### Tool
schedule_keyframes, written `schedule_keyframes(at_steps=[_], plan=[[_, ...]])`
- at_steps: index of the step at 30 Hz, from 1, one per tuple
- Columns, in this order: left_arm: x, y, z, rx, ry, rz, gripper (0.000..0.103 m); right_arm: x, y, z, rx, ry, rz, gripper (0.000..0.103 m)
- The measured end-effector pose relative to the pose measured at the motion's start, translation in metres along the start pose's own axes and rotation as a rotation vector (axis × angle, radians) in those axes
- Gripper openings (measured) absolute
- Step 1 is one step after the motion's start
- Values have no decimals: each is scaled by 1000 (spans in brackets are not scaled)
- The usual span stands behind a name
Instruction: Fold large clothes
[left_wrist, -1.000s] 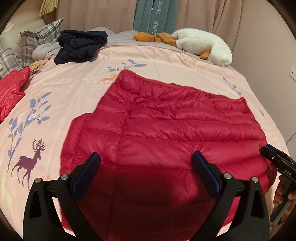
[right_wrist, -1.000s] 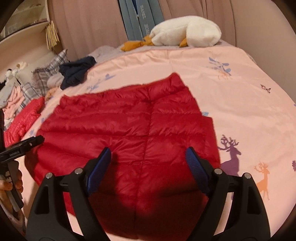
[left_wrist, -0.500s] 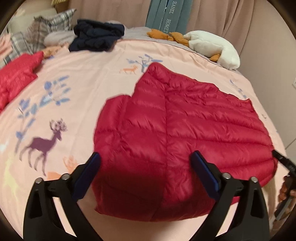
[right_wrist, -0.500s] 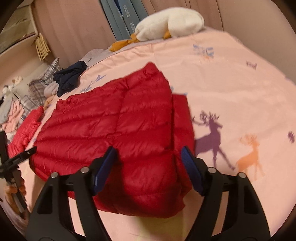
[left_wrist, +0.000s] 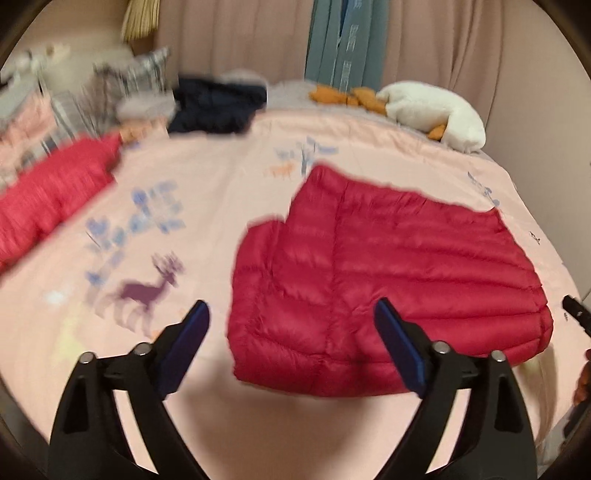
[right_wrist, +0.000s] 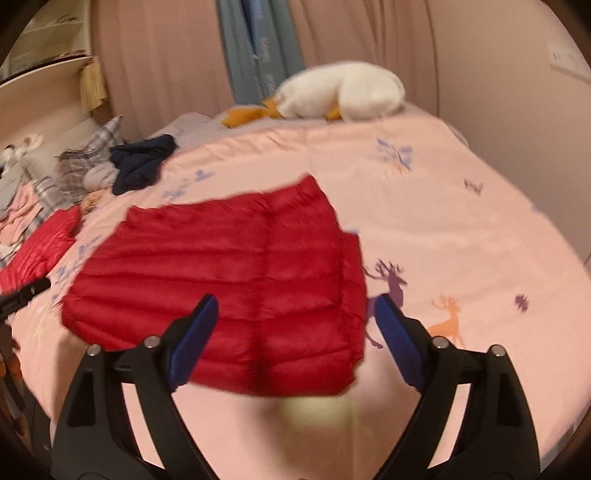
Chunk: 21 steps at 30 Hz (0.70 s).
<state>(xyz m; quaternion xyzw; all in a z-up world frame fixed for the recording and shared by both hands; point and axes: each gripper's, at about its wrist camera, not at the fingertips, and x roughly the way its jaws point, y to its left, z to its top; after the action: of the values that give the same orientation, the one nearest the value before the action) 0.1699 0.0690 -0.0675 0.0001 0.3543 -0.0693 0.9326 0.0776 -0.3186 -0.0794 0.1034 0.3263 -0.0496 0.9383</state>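
Moved: both grippers have pulled back off the jacket
Left gripper: fingers spread, empty
Right gripper: fingers spread, jacket beyond

Two wrist fisheyes above the bed's near edge, facing across, sharing red jacket

- We see a crimson quilted down jacket.
- We see a pink bedspread printed with purple and orange deer.
- We see blue gripper pads.
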Motion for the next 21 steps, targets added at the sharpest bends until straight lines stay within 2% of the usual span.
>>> schedule_keyframes(at_steps=[2, 7, 12, 16, 21], plan=[[-31, -13, 10, 32, -51, 24, 102, -17, 11, 5, -16, -19, 4, 101], [-86, -35, 25, 44, -91, 40, 102, -62, 36, 17, -24, -35, 17, 101], [-129, -57, 20, 64, -111, 59, 102, -90, 55, 13, -56, -28, 28, 101], [-147, -69, 11, 79, -105, 40, 102, -108, 66, 6, -76, -39, 41, 101], [-155, -73, 0, 77, -82, 51, 102, -119, 73, 0, -86, -43, 61, 101]])
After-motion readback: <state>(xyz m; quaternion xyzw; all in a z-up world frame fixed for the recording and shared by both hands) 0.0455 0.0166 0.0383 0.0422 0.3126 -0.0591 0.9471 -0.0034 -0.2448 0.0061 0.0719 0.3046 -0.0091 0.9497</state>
